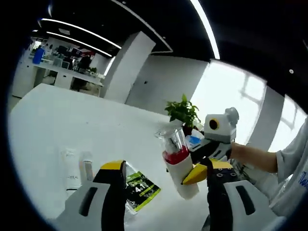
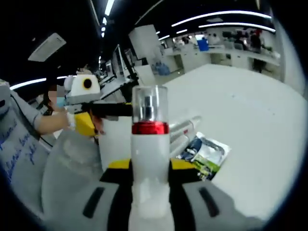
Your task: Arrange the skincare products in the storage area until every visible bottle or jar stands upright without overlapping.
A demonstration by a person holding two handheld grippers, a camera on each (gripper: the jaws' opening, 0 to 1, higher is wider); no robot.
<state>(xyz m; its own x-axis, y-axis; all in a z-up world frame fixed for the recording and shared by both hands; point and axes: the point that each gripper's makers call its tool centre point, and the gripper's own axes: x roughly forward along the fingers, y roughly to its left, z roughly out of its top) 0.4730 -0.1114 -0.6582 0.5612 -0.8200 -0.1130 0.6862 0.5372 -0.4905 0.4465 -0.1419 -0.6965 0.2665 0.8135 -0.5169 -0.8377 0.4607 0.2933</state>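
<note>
A white pump bottle (image 2: pixel 150 144) with a red band and a clear cap stands upright between my right gripper's (image 2: pixel 150 164) yellow-tipped jaws, which are shut on its body. In the left gripper view the same bottle (image 1: pixel 178 166) hangs tilted above the table, held from the right by the right gripper (image 1: pixel 193 174). My left gripper (image 1: pixel 166 167) is open wide, and the bottle shows in the gap between its jaws without touching them. The left gripper (image 2: pixel 103 115) also reaches in from the left behind the bottle.
On the white table (image 1: pixel 72 115) lie a white tube (image 1: pixel 72 172), a slimmer tube (image 1: pixel 88 168) beside it and a green-and-black sachet (image 1: pixel 140 188); the same tube (image 2: pixel 185 126) and sachet (image 2: pixel 204 154) show behind the bottle. A potted plant (image 1: pixel 183 110) stands at the far edge. A person's sleeve (image 1: pixel 294 163) is at right.
</note>
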